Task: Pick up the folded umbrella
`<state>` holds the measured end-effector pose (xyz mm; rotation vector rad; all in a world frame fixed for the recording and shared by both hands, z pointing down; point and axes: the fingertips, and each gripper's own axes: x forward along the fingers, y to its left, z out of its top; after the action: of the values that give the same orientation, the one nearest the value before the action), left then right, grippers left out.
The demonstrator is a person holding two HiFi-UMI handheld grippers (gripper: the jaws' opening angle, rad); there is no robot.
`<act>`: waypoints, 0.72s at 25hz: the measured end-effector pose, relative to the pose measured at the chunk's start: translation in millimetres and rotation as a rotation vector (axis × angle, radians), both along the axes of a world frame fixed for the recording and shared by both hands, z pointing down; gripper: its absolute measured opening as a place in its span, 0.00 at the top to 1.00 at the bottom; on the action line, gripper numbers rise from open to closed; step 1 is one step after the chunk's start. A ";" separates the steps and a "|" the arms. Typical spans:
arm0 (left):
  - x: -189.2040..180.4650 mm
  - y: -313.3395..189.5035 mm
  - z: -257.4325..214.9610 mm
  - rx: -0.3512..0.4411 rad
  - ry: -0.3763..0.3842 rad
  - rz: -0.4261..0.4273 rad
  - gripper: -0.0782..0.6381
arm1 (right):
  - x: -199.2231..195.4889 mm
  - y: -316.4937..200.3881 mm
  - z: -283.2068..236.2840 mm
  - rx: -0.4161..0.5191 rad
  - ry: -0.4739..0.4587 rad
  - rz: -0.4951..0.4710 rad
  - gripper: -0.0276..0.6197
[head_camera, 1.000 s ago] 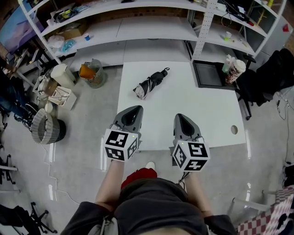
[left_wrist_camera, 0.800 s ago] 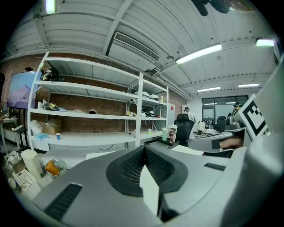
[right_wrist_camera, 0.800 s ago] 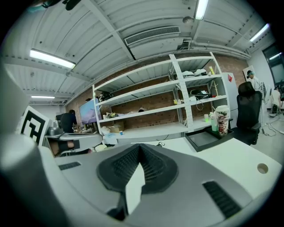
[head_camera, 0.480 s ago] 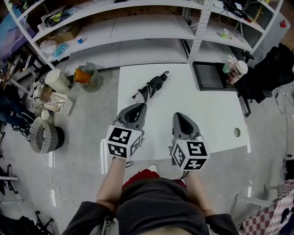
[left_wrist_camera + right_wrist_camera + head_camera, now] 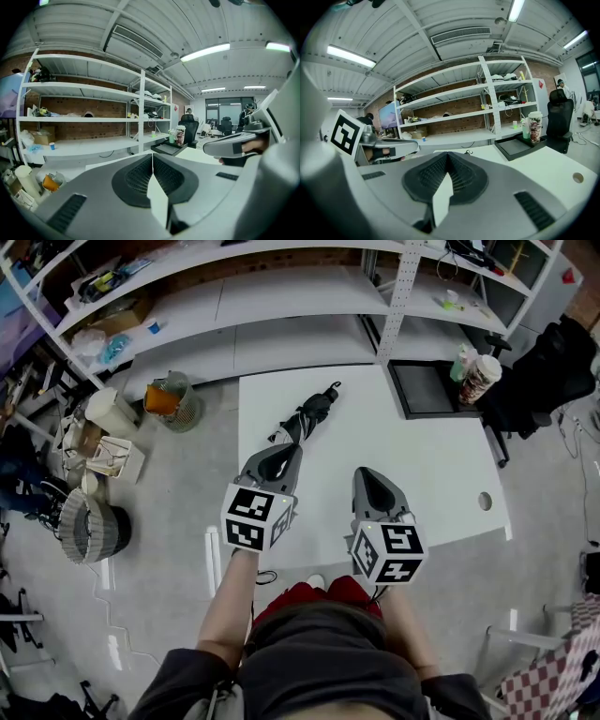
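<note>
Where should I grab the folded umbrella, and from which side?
I'd take the umbrella across its thick middle, straddling its narrow width. It lies flat and diagonal on the table, near end ahead of the left gripper, so come from there, opening its shut fingers first.

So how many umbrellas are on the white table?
1. A folded black umbrella lies on the table's far left part, just beyond the left gripper's tip. Nothing suggests another is hidden.
</note>
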<state>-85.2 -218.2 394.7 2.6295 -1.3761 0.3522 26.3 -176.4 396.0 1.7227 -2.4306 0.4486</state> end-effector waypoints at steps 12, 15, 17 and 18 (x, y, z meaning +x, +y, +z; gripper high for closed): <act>7.0 -19.4 17.6 -0.058 -0.054 0.024 0.86 | 2.4 -13.5 2.8 -0.013 0.003 -0.004 0.93; 8.8 -29.2 20.5 -0.064 -0.068 0.023 0.84 | 2.1 -21.0 7.0 -0.021 0.001 -0.011 0.93; 10.8 -35.8 22.6 -0.069 -0.075 0.024 0.82 | 1.6 -25.1 10.9 -0.030 0.001 -0.018 0.93; 12.4 -39.6 23.8 -0.072 -0.079 0.026 0.81 | 1.9 -27.5 12.5 -0.032 0.001 -0.021 0.93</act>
<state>-72.7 -257.8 418.6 2.6029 -1.3266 0.5047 28.3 -203.9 408.5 1.6833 -2.4246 0.4820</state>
